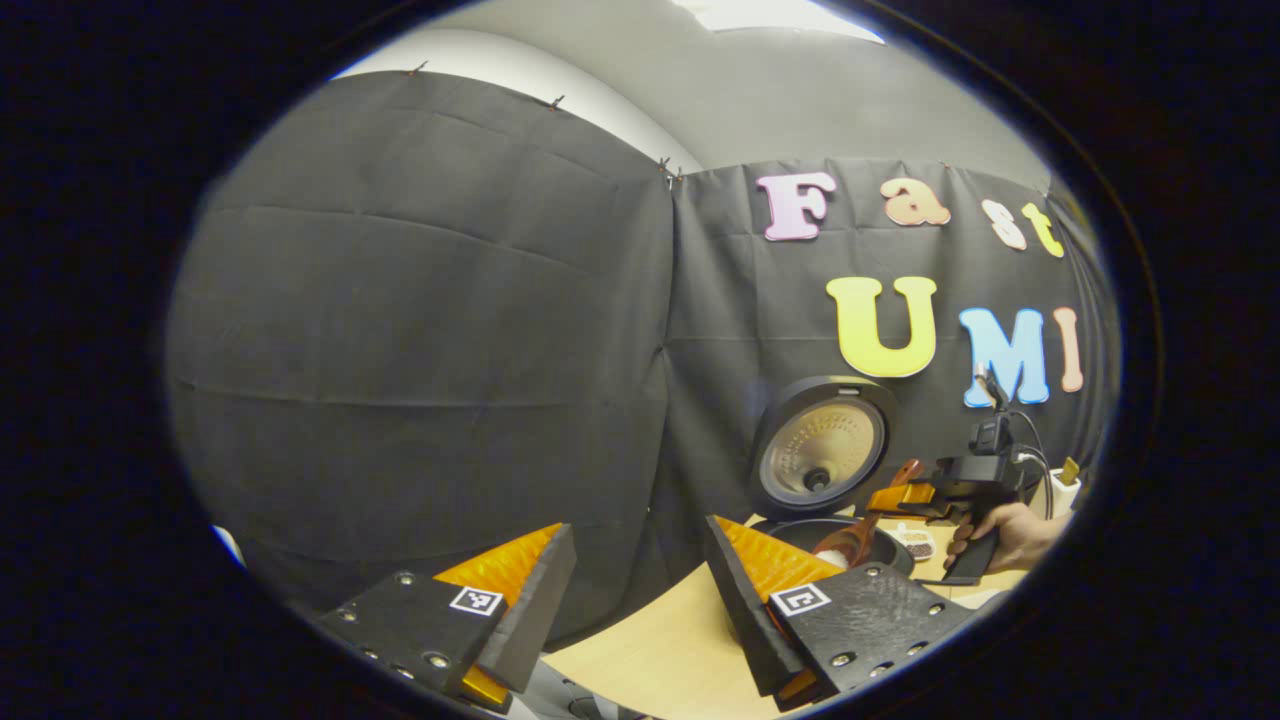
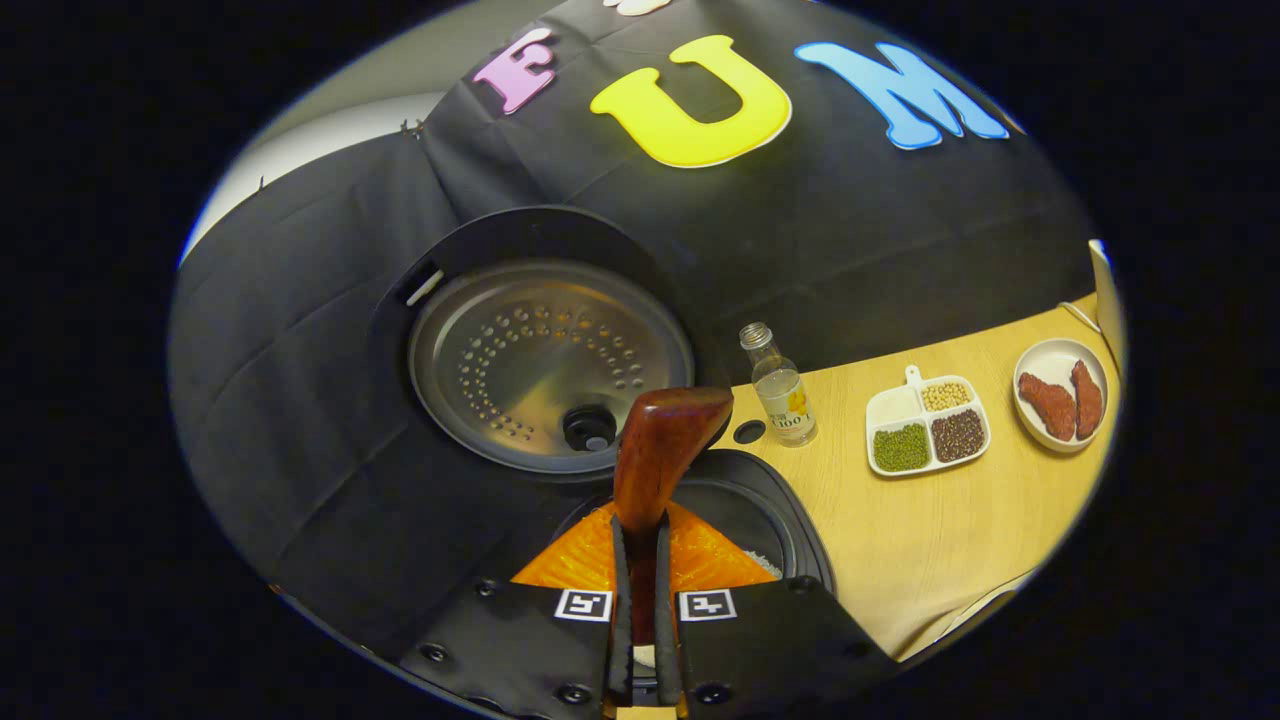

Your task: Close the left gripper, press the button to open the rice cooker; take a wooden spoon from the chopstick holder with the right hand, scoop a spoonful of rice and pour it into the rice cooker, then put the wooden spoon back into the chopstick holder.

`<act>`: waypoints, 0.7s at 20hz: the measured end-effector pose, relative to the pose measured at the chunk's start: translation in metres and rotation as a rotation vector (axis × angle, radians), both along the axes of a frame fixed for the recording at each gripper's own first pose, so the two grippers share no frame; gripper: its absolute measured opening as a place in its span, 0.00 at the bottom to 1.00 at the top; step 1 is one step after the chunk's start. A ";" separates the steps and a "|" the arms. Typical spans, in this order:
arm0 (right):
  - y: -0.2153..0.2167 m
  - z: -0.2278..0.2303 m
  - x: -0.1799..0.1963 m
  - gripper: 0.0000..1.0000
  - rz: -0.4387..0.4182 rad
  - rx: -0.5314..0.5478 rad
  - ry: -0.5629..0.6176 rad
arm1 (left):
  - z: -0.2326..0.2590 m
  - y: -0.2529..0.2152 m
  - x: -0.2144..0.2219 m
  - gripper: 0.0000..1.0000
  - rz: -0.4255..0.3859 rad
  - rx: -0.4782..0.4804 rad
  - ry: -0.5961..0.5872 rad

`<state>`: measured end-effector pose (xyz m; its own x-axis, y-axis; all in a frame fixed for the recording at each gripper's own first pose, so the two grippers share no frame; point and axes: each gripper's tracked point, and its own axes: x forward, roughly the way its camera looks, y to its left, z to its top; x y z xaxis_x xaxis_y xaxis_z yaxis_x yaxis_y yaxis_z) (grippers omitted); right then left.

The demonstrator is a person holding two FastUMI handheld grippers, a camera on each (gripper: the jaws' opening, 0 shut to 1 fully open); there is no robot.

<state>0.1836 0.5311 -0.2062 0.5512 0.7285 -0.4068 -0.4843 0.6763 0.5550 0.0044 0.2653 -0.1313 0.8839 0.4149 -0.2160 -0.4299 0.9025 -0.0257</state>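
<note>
The booth's black cloth wall [image 1: 430,330] takes up most of the left gripper view, with the light wooden table [image 1: 670,650] below it toward five o'clock. On that table, at about four o'clock in the same view, the rice cooker [image 1: 822,450] stands with its lid raised upright, the perforated metal inner plate facing out. In the right gripper view the cooker's lid [image 2: 550,365] sits at ten o'clock from centre and the dark pot opening [image 2: 770,510] lies just below it, with white rice visible at the pot's edge.

The left gripper [image 1: 640,590] sits at six o'clock in its own view, its two fingers spread wide apart with nothing between them. The right gripper [image 2: 641,600] is at six o'clock in its view, both fingers pressed onto the handle of the wooden spoon [image 2: 660,450], whose rounded end rises toward twelve o'clock, over the pot. In the left gripper view a hand [image 1: 1010,535] holds that gripper at four o'clock, the spoon angled down over the cooker.

On the table at three o'clock in the right gripper view stand a small clear bottle [image 2: 780,385], a divided white dish [image 2: 928,425] of grains and beans, and a white plate [image 2: 1062,395] with reddish pieces.
</note>
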 end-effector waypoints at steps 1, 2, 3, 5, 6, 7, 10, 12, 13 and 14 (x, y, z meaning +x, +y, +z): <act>0.002 -0.002 -0.002 0.10 0.012 -0.022 -0.022 | -0.001 -0.001 0.000 0.81 0.001 0.000 0.000; 0.003 -0.003 -0.003 0.10 0.024 -0.042 -0.046 | -0.001 -0.001 0.000 0.81 0.002 0.001 0.000; 0.006 -0.002 -0.004 0.10 0.036 -0.062 -0.071 | 0.000 -0.001 0.000 0.81 0.002 0.003 -0.001; 0.008 0.000 -0.007 0.11 0.061 -0.098 -0.127 | -0.001 -0.001 0.000 0.81 0.003 0.003 -0.001; 0.009 0.001 -0.007 0.11 0.076 -0.117 -0.159 | -0.001 -0.002 0.000 0.81 0.004 0.002 0.000; 0.011 0.003 -0.008 0.11 0.090 -0.138 -0.192 | -0.001 -0.002 0.000 0.81 0.005 0.000 0.000; 0.013 0.005 -0.012 0.11 0.136 -0.204 -0.286 | 0.000 -0.002 0.000 0.80 0.002 -0.003 -0.003; 0.016 0.007 -0.015 0.11 0.160 -0.242 -0.348 | 0.000 -0.002 0.000 0.81 -0.001 0.000 -0.006; 0.016 0.009 -0.016 0.11 0.171 -0.260 -0.382 | 0.000 -0.002 0.000 0.80 -0.002 -0.001 -0.006; 0.016 0.011 -0.017 0.11 0.182 -0.279 -0.419 | -0.001 -0.002 0.000 0.80 -0.003 -0.003 -0.007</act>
<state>0.1661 0.5474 -0.1953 0.5825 0.7231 -0.3712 -0.7492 0.6547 0.0999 0.0046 0.2632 -0.1322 0.8865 0.4116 -0.2113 -0.4271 0.9037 -0.0317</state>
